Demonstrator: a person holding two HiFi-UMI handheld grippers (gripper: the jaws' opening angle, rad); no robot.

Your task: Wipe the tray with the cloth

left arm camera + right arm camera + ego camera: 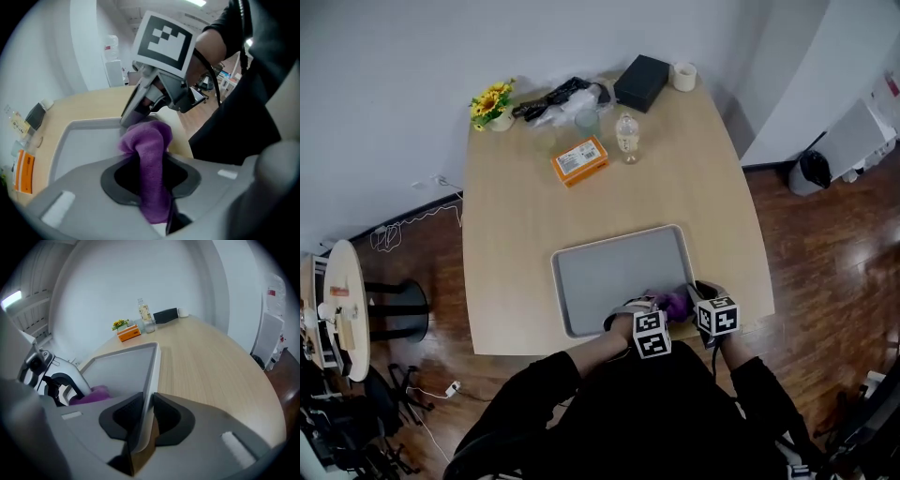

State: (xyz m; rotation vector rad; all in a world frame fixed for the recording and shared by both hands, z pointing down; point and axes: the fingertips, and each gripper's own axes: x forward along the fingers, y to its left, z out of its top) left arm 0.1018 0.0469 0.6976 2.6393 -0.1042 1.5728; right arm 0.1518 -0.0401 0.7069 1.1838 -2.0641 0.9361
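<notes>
At the table's [511,216] six o'clock edge lies one grey tray [609,272], rectangular, round-cornered, with a raised rim. One purple fleecy cloth [675,303] sits bunched at its five o'clock corner, pinched by the left gripper [151,177]. The right gripper [146,420], second of two, clamps the tray's rim.

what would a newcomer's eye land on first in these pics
The purple cloth, pinched in the left gripper at the near right corner of the grey tray, is the brightest thing. Next, the right gripper clamps the tray's rim beside it, and an orange box stands out towards the far end of the table.
</notes>
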